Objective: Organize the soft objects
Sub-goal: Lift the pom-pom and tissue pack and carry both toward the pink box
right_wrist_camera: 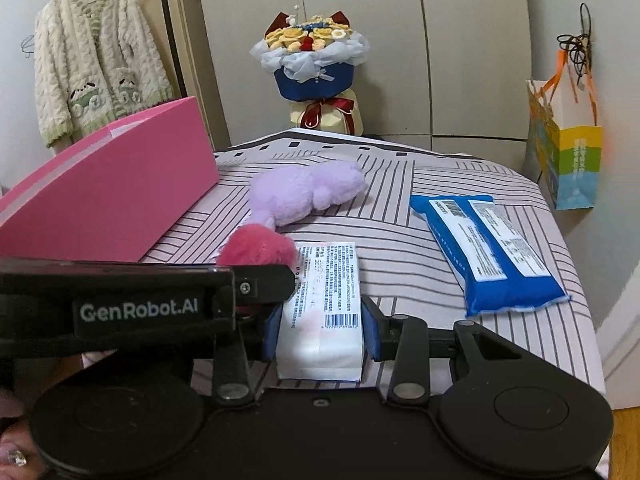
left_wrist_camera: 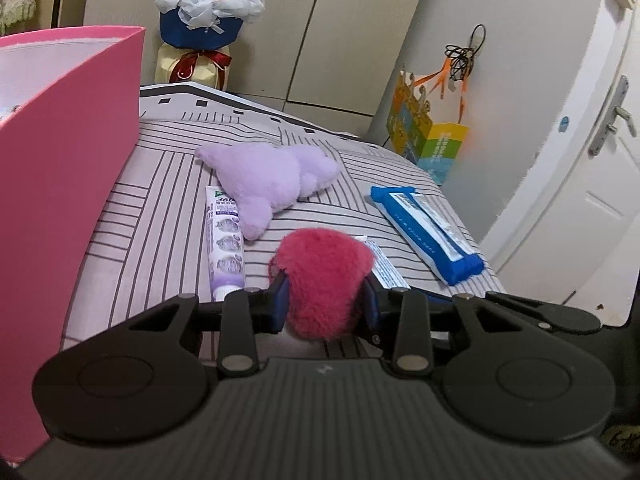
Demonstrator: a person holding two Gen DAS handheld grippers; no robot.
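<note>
While both grippers work over a striped bed [left_wrist_camera: 168,184], each has hold of one soft item. Left gripper [left_wrist_camera: 326,300]: jaws narrowed, blue pads pressed into a fluffy pink pompom [left_wrist_camera: 324,280], held just above the bedding, near edge. Right gripper [right_wrist_camera: 320,326]: jaws partly closed on a white tissue pack [right_wrist_camera: 320,320], its near end on the bed; barcode and small print on the wrapper, too small to read.

Counts: 2 grippers, 1 pompom, 1 tissue pack, 1 purple plush [left_wrist_camera: 272,176], 1 tube [left_wrist_camera: 224,244], 1 blue wipes pack [left_wrist_camera: 426,232], 1 pink box [left_wrist_camera: 60,184], 1 bouquet [left_wrist_camera: 208,12], 1 paper bag [left_wrist_camera: 432,140], 1 cardigan [right_wrist_camera: 96,64].

Plush lies mid-bed, far of the pompom, touching the tube's far end. Tube shows "360", rest unreadable. Wipes pack lies right, well apart from the plush; white label w/ barcode, text illegible. Box stands left. Bouquet far, by the wardrobe. Bag hangs right; cardigan hangs far left.

Left gripper's body reads "GenRobot.AI" in the right wrist view.
</note>
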